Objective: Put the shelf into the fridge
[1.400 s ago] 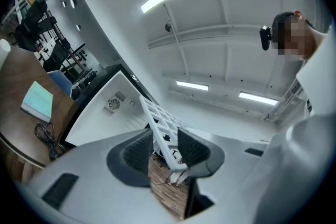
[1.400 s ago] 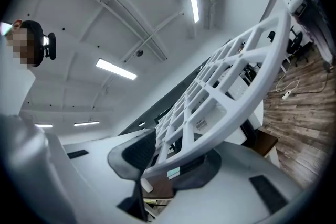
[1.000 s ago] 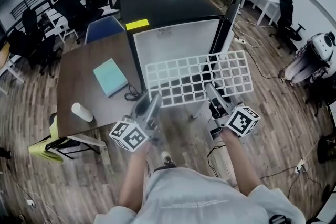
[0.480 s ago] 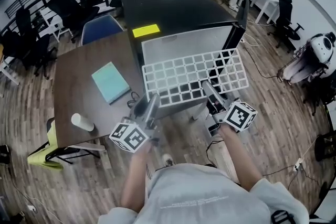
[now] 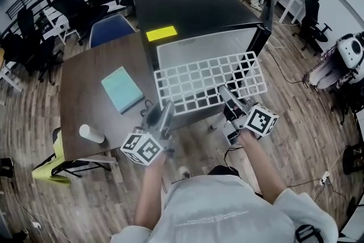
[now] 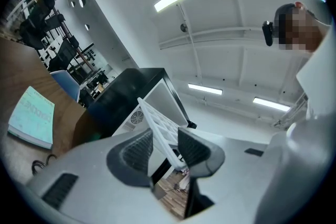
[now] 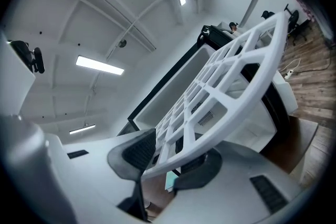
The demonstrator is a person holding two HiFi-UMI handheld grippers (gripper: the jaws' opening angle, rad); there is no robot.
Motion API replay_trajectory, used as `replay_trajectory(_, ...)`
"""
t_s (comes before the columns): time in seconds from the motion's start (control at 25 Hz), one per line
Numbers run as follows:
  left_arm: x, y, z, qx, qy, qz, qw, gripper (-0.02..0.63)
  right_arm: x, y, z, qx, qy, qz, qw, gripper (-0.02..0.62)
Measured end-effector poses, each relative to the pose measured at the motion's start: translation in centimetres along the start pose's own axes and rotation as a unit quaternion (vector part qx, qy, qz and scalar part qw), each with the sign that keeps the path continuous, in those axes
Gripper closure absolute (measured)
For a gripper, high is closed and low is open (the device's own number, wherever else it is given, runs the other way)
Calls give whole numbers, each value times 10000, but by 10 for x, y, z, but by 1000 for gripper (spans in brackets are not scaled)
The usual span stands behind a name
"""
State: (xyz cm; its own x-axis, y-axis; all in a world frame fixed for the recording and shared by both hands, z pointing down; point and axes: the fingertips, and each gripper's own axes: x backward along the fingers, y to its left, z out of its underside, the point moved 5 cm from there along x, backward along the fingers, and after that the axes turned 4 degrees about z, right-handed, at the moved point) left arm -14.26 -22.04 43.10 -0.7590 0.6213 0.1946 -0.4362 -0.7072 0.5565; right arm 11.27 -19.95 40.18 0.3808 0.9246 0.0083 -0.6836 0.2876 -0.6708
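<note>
Shelf [image 5: 210, 82] hangs in front of the open fridge [image 5: 193, 8], near edge pinched in our left gripper [image 5: 164, 115] and right gripper [image 5: 228, 98]; if we push unevenly, a corner could jam on the fridge wall.

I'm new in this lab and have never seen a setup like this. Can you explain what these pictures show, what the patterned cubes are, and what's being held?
There is no robot here. A person holds a two-jaw gripper in each hand, and the patterned cubes are parts of those grippers. The head view comes from a camera on the person's head, looking steeply down. The other two views come from cameras riding on each gripper, looking along its jaws. The left gripper and the right gripper each clamp the near edge of a white grid shelf, held in the air in front of a black fridge. Beside the fridge, a brown table carries a teal book and a small white cylinder, perhaps a cup.
</note>
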Motion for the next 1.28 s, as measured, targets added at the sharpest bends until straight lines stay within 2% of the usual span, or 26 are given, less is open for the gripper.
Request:
replay_trajectory(0.16, -18, -13, 1, -35, 11, -159, 9999, 474, -2, -9, -14, -187, 84, -146, 9997, 476)
replay_trajectory(0.36, -7, 2, 7, -61, 26, -392, 9992, 474, -17, -19, 6, -338, 244, -248, 9988, 476)
replay_trajectory(0.52, -23, -8, 19, -64, 22, -684, 9976, 474, -19, -42, -5, -544, 455, -362, 9968, 476)
replay_trajectory(0.72, -12, 8, 29, -44, 87, -1044, 9945, 473, -34, -54, 17, -710, 699, -375, 9943, 476)
replay_trajectory(0.88, -15, 7, 37, -34, 110, -1269, 9919, 472, -38, -68, 18, -710, 881, -384, 9928, 476)
replay_trajectory(1.28, -23, 17, 50, -74, 233, -1517, 9881, 471, -47, -90, 26, -892, 979, -352, 9906, 476)
